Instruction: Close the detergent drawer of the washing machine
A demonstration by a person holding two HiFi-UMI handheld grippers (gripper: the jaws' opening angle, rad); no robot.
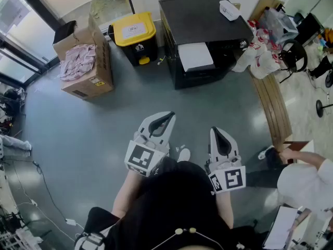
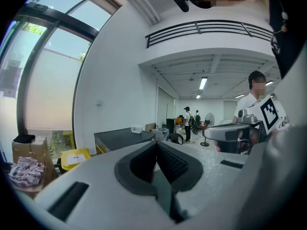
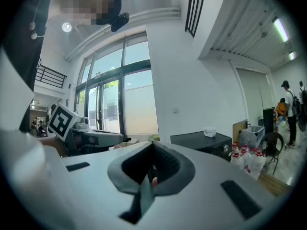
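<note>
The black washing machine (image 1: 203,22) stands against the far wall, well ahead of both grippers. A white flat part (image 1: 195,56) juts from its front at the top, and a small white box (image 1: 229,9) lies on its lid. My left gripper (image 1: 165,116) and right gripper (image 1: 217,133) are held side by side close to my body, both pointing roughly level toward the machine. Both are shut with nothing between the pads. The machine also shows far off in the left gripper view (image 2: 122,138) and the right gripper view (image 3: 201,143).
A yellow-lidded bin (image 1: 136,35) stands left of the machine. Farther left is an open cardboard box (image 1: 83,61) with pink cloth. White bags and bottles (image 1: 260,53) are piled to the machine's right, by a wooden bench (image 1: 273,103). A person in white (image 1: 307,178) crouches at right.
</note>
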